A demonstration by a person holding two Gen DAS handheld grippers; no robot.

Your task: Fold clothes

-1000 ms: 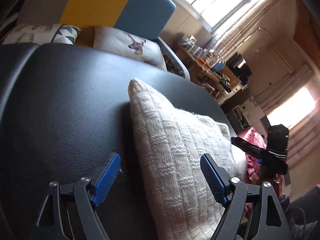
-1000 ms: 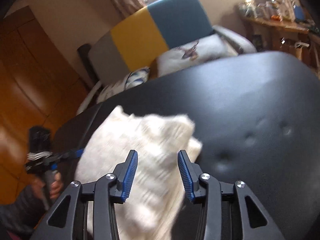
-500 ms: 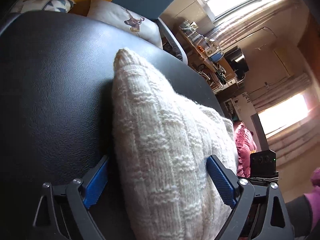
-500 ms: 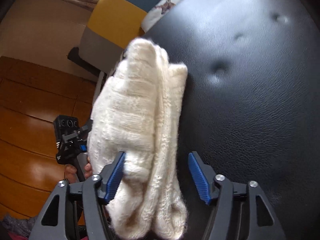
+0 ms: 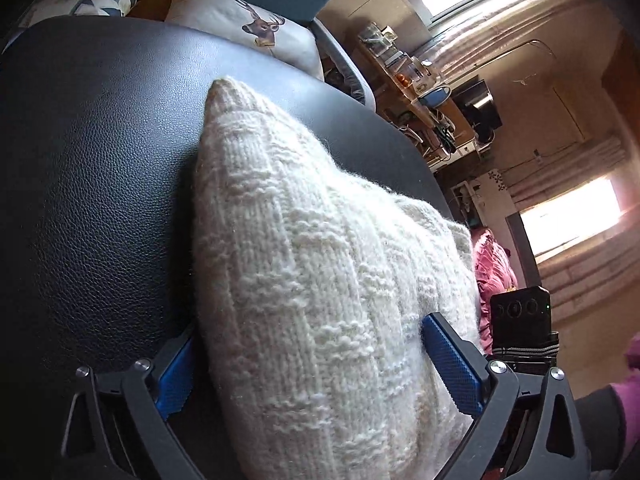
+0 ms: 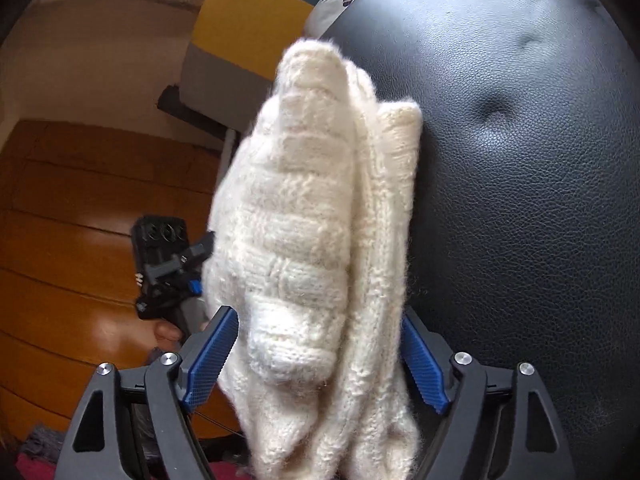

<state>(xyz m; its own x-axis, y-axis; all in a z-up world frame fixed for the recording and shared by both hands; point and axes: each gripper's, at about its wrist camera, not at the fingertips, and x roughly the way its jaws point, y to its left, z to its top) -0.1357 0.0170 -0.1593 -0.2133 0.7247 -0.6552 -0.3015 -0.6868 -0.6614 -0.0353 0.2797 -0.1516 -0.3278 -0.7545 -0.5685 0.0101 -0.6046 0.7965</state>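
- On the black leather surface (image 5: 100, 184), which fills most of both wrist views, lies the one garment in play; a sofa with yellow and blue back panels (image 6: 256, 12) and a deer-print cushion (image 5: 256, 28) sit behind its far edge
- The cream knitted sweater (image 5: 320, 280) is already a thick, layered bundle; in the right wrist view its stacked folds (image 6: 316, 216) show three or four layers, standing proud of the leather near the surface's edge, with wooden floor beyond
- The left gripper (image 5: 316, 368) straddles one end of the bundle, jaws spread wide, one blue pad (image 5: 450, 364) against the knit and the other at its flank; whether they pinch it I cannot tell
- The right gripper (image 6: 318, 360) brackets the opposite end likewise, jaws wide with the wool filling the gap; grip not confirmed
- Judged step: the folding looks nearly finished, and this is a two-ended squeeze to tidy or lift the bundle
- Next move probably calls for both sets of jaws closing evenly, then moving together and level, so the loose layers do not slide apart or sag in the middle
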